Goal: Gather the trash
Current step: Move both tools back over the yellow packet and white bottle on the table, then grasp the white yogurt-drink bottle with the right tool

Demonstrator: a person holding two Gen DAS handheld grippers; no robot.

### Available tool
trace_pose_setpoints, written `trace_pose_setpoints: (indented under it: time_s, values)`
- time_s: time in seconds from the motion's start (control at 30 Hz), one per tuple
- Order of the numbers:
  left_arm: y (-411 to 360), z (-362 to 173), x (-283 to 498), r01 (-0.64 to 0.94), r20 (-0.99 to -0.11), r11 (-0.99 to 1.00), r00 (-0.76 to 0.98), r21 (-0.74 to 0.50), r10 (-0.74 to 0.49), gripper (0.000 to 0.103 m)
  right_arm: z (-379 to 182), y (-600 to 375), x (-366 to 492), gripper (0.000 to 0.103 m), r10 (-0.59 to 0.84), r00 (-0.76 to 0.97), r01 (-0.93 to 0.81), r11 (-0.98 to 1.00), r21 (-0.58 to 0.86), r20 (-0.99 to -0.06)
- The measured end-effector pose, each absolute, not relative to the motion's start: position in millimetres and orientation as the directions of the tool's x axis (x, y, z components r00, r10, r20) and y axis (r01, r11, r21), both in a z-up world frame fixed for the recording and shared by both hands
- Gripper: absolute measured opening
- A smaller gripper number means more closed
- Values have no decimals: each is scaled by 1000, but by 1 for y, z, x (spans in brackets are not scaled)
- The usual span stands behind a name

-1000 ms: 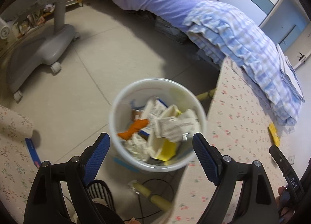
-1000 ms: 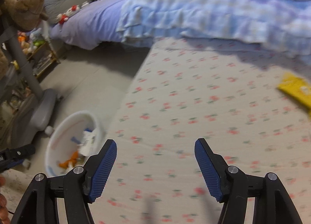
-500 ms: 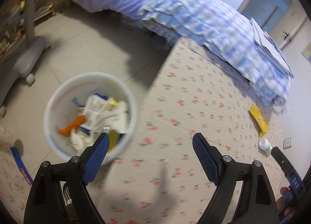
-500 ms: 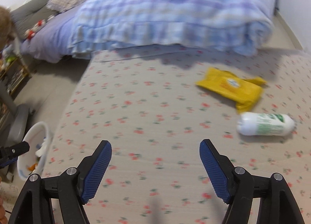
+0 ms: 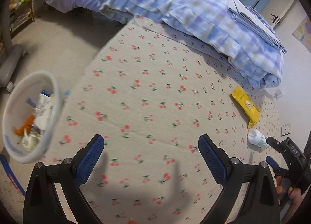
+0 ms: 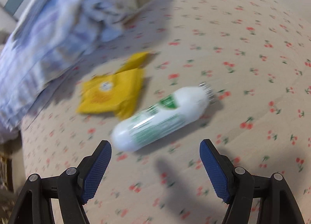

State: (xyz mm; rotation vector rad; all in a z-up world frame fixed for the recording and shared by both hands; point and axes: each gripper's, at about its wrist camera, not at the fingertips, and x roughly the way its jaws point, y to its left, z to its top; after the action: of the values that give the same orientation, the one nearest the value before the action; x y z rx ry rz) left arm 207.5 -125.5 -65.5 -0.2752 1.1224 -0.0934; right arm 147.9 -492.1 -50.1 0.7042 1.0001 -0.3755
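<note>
- Blue pads on the left gripper [image 5: 151, 146], spreading wider right now, holding nothing, hanging over the cherry-print sheet [image 5: 155, 91].
- Sitting low at the left edge of the left view: white trash bin [image 5: 49, 95], with paper and an orange scrap already inside.
- Lying far off to the right in this view: yellow packet [image 5: 245, 105], and just below it the white bottle [image 5: 257, 140], both on the sheet.
- Poking in at the right edge: right gripper [image 5: 272, 151], black, tip almost at the bottle, with "DAS" readable on its body and part of a hand [image 5: 289, 194] behind it.
- Blue pads again in the right view: right gripper [image 6: 155, 149], jaws apart, nothing between them.
- Lying just ahead of the fingertips: white bottle [image 6: 163, 117], green label too blurry to read, long side slanting from lower left to upper right, capped end up right.
- Resting just beyond it, up and left: yellow packet [image 6: 112, 93], beside the blue checked blanket [image 6: 58, 29].
- Looking much closer to the bottle: the right hand, probably needing only a short push forward to straddle it across the narrow side.
</note>
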Motion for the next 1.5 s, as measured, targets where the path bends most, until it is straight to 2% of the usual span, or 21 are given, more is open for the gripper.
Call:
trace_pose_setpoints:
  time_s: [0.2, 0.33, 0.4, 0.5, 0.57, 0.63, 0.8, 0.83, 0.93, 1.0, 1.3, 1.5]
  values:
    - [-140, -78, 219, -84, -881, 960, 425, -266, -207, 99, -60, -504, 160, 79, 19, 490, 610, 707, 358, -872]
    - [-147, -78, 224, -68, -880, 969, 437, -236, -183, 99, -64, -503, 167, 73, 25, 492, 592, 723, 356, -870]
    - [-148, -77, 225, -62, -879, 973, 445, -220, -171, 99, -64, -504, 168, 68, 33, 503, 576, 732, 363, -864]
    - [-151, -77, 226, -59, -880, 976, 447, -211, -163, 99, -61, -503, 167, 49, 60, 520, 531, 758, 378, -852]
    - [-154, -78, 226, -55, -881, 976, 444, -209, -163, 99, -59, -502, 167, 34, 78, 519, 506, 775, 379, -851]
    - [-157, -79, 225, -51, -883, 977, 440, -209, -166, 99, -59, -501, 166, 27, 71, 483, 490, 804, 337, -873]
    - [-163, -82, 222, -48, -886, 975, 430, -215, -174, 99, -65, -516, 152, 28, 106, 468, 517, 773, 369, -877]
    - [-164, -83, 221, -49, -887, 976, 429, -214, -173, 99, -64, -521, 150, 32, 111, 474, 526, 760, 382, -874]
    - [-164, -82, 220, -47, -888, 977, 430, -206, -166, 99, -58, -533, 143, 57, 113, 509, 556, 714, 426, -853]
    - [-163, -81, 219, -44, -887, 979, 434, -199, -161, 99, -54, -538, 140, 65, 123, 541, 568, 677, 469, -832]
    - [-160, -75, 213, -19, -885, 985, 442, -174, -148, 99, -73, -529, 162, 66, 154, 540, 613, 602, 512, -827]
    - [-159, -72, 212, -2, -883, 988, 449, -154, -137, 99, -81, -514, 176, 66, 101, 516, 616, 645, 451, -850]
